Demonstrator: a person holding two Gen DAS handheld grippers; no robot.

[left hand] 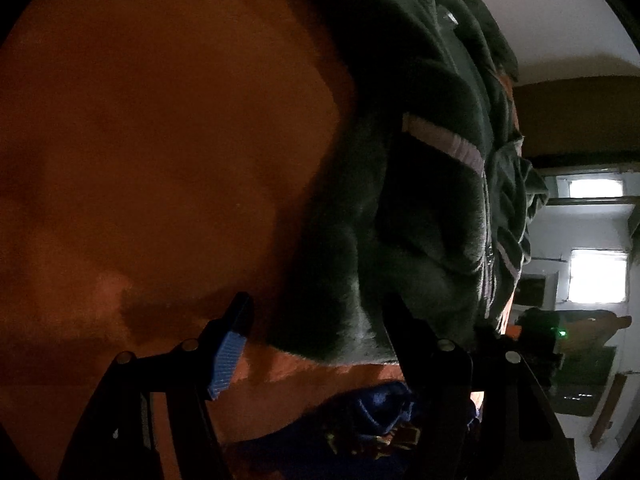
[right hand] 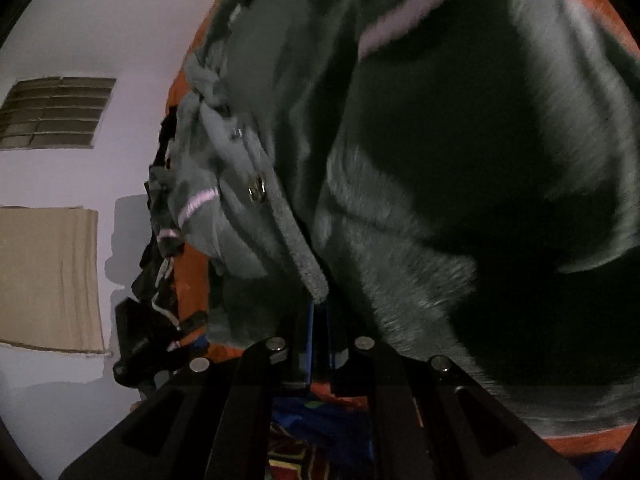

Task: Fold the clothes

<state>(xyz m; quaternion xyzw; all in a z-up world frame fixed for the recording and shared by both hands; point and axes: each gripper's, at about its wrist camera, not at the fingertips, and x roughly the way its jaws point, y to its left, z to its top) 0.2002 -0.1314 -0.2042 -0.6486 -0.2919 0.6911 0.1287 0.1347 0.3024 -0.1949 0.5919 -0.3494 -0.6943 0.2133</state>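
A dark green fleece garment with pale lilac stripes is the thing being handled, and it lies heaped on a rust-orange cloth surface. In the left wrist view it fills the middle and right of the frame, running from the top edge down to its fuzzy hem at lower centre; a pale stripe crosses it at centre right, and more crumpled folds of it bunch towards the right edge. In the right wrist view the same garment takes up most of the frame from upper centre to lower right, a lilac stripe arching across the top, a grey-green edge band slanting down to the lower centre, and small metal snaps glinting on a fold at centre left. The right gripper at the bottom centre of that view has its fingers pressed together, and the end of the edge band sits right at their tips; whether the cloth is truly pinched there I cannot tell. The left gripper at the bottom of its view stands wide apart, with its blue-padded finger over bare orange cloth at lower left and the other finger dark against the garment's hem at lower right; it holds nothing. Beneath the hem, at bottom centre, lies a blue patterned fabric. At the right edge are a pale wall and bright windows.
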